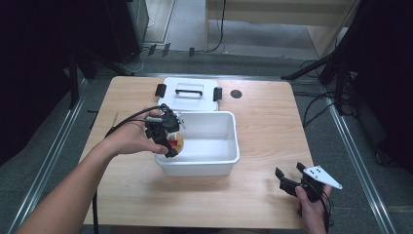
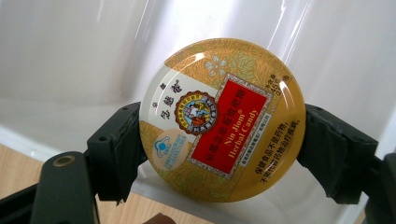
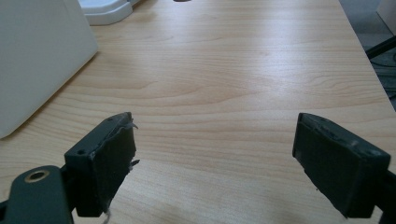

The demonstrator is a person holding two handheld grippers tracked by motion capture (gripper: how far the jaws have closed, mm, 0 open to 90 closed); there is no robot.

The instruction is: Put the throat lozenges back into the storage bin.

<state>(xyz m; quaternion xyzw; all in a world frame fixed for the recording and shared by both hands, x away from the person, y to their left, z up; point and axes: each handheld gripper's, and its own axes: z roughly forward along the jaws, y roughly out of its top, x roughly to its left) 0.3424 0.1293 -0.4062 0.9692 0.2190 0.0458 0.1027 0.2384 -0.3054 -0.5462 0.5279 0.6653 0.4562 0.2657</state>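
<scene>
In the high view, a wooden table (image 1: 253, 146) is carrying a white plastic bin (image 1: 204, 156) near its middle, and the bin's white lid (image 1: 190, 95), with a black handle and two black clips, is lying flat just behind it. A small dark round mark (image 1: 236, 93) is showing on the table to the right of the lid. The left hand (image 1: 131, 139) is reaching in over the bin's left rim, and the left hand-held gripper (image 1: 168, 139) is gripping a round candy tin (image 1: 176, 142) just above the bin's left inner side. At the table's near right corner, the right hand (image 1: 311, 209) is holding the right hand-held gripper (image 1: 289, 176) low over the bare wood, well apart from the bin, with its jaws spread and nothing between them.

In the left gripper view, the candy tin (image 2: 224, 121) is sitting clamped between the two black jaws, one pressing on each side of its rim. Its gold lid with a red label is facing the camera, and the bin's white inner wall (image 2: 70, 60) is lying behind it.

In the right gripper view, the two black jaws are standing wide apart over the wood grain of the table (image 3: 224, 93). A corner of the bin (image 3: 37, 56) is showing at the upper left, with an edge of the lid (image 3: 107, 11) beyond it.
</scene>
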